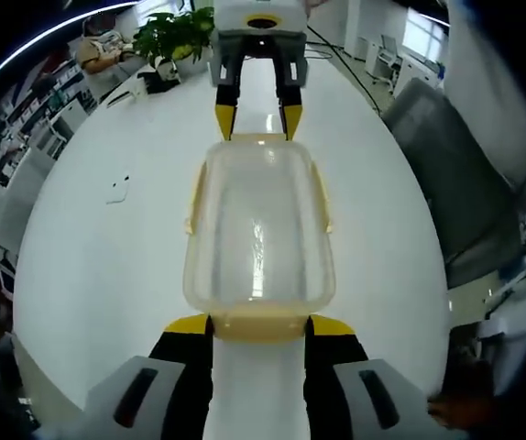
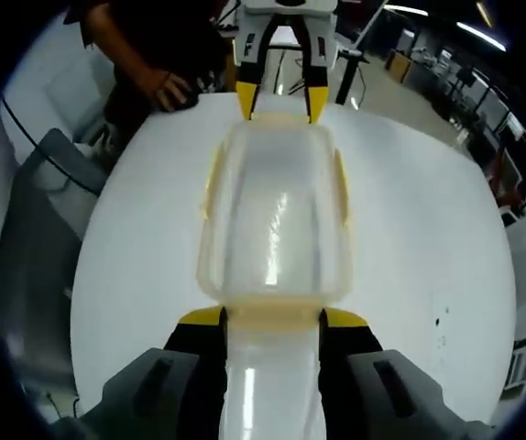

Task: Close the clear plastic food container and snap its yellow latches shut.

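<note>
Clear plastic food container: lay lengthwise on the white table, between the two grippers, lid seated on top. Yellow latches: one at each end, one along each long side; the long-side latch appeared to stand slightly off the wall, though whether any latch had clicked home could not be told.

Left gripper: jaws parted, yellow tips set at either side of the near end latch, close by or touching; no squeeze evident. Right gripper: jaws likewise parted, tips flanking the opposite end latch. Each gripper also appeared at the far end of the other's view.

Step in hand, as judged: lid on, end latches being addressed. The next move would call for pressing each end flap against the box wall until it catches, both ends braced against one another so the box does not slide.

Surroundings: table bare around the container on all sides, ample room. Potted plant near the far edge; a person's hand rested at the table's rim; a grey chair stood beside it.
</note>
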The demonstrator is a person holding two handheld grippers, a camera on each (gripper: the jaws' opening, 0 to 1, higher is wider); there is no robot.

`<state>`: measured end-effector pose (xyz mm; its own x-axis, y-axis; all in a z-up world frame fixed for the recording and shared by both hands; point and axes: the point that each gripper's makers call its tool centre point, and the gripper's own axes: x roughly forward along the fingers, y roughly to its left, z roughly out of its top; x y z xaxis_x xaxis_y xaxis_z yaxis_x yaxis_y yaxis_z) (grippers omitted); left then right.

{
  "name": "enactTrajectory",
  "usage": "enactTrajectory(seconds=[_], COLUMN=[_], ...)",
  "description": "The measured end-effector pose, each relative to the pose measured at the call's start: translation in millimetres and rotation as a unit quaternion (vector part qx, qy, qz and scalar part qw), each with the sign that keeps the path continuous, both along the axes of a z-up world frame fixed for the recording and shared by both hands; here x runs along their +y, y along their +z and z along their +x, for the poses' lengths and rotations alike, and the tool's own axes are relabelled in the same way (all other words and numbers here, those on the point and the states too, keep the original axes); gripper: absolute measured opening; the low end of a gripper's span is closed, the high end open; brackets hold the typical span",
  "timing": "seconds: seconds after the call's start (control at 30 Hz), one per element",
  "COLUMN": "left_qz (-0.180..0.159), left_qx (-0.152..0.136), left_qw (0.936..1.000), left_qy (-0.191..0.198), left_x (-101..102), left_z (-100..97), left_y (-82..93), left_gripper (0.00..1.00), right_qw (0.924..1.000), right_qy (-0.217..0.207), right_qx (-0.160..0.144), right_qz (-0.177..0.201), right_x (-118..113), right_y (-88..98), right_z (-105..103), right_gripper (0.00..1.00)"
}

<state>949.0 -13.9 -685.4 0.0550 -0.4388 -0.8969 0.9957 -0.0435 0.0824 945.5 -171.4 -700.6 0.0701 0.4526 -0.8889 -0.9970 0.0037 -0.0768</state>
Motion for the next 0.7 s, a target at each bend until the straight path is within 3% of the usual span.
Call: enactTrajectory(seconds=[0.43, 0.7], left_qz=[-0.012, -0.019], left_qx=[-0.006, -0.008], left_qw=[0.9999, 0.9996], left_qy=[-0.006, -0.018], left_x=[-54, -97], left_z=[12.5, 7.0], left_y=[2.2, 2.9], left_gripper=[0.32, 0.32], right_qw=[1.0000, 0.9998], right_qy=[-0.004, -0.013], right_qx=[0.002, 0.007], right_qz=[-0.009, -0.016], right_x=[-58, -96], right_y=[12.8, 10.3], right_z=[-2, -6], right_gripper=[0.35, 0.35])
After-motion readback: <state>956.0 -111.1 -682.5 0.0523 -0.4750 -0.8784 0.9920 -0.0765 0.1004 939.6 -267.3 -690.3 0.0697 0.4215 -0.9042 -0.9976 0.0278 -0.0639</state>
